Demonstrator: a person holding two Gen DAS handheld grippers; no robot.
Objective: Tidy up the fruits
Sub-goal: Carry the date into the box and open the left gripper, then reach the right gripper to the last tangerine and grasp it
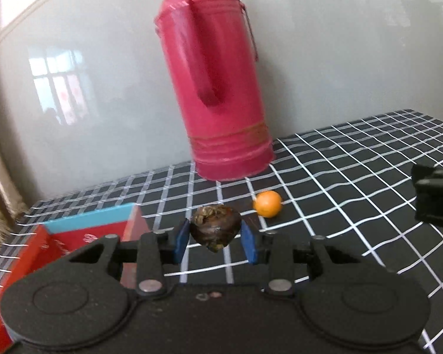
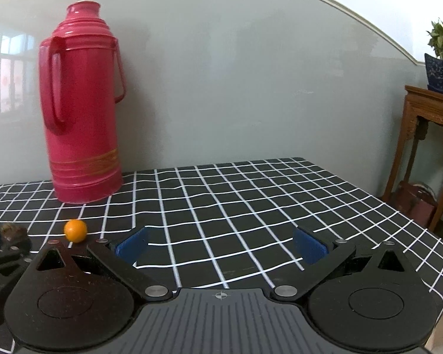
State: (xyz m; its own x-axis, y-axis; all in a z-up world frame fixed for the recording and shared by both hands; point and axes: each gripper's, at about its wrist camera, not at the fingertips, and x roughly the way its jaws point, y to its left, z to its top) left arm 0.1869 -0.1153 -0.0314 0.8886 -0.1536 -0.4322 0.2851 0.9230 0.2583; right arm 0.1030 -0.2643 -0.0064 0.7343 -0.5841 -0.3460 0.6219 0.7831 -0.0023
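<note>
The step in hand is transport of one fruit. The left gripper [image 1: 215, 240] is closed on a dark brown, glossy, rough-crowned fruit [image 1: 215, 227], clamped between its two blue pads [image 1: 181, 243] and lifted clear of the black cloth with white grid lines [image 1: 339, 177]. Its species cannot be told; the top is scaly and matt, the lower body smooth and tapering to a point.

Just to the left of the gripper stands an open red cardboard box with a light blue rim [image 1: 88, 219]. By judgement this is the receptacle, so the next move calls for a short shift leftward over the box, then a release low inside to prevent bounce.

A small round orange fruit with smooth skin [image 1: 267, 203] rests on the cloth, near the base of the tall pink-red metal vacuum flask with gold bands [image 1: 221, 88], apart from both grippers. Being round, it is likely to roll if nudged.

The right gripper [image 2: 221, 246] is wide open and holds nothing; it hovers over bare cloth, with the orange fruit ahead to its left. It is well placed to take that fruit next.

The flask is rigid, ribbed and upright, with a side handle.
</note>
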